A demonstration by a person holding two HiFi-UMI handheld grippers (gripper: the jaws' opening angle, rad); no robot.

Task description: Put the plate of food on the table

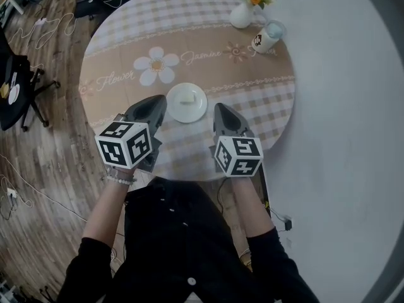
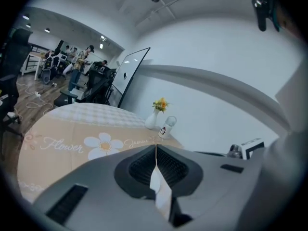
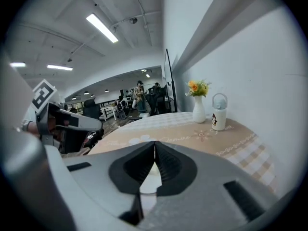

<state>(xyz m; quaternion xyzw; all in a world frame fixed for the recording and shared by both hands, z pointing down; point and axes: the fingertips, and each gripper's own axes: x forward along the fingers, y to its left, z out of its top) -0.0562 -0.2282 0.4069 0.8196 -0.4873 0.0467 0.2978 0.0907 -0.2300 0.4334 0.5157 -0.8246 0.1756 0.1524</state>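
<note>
A: Left gripper [image 1: 159, 101], right gripper [image 1: 221, 108] — were they holding anything?
B: No, both had jaws closed, empty. Plate [image 1: 197, 110] sat on the surface [image 1: 208, 55], six o'clock of its centre — task looked done.

Bright, even indoor light from ceiling strip lights [image 3: 102, 28]; shadows soft. Strong fisheye curvature, dark vignetted corners. Nearest foreground slightly soft in both gripper views.

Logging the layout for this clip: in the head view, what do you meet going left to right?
left gripper → plate → right gripper → bottle
</note>
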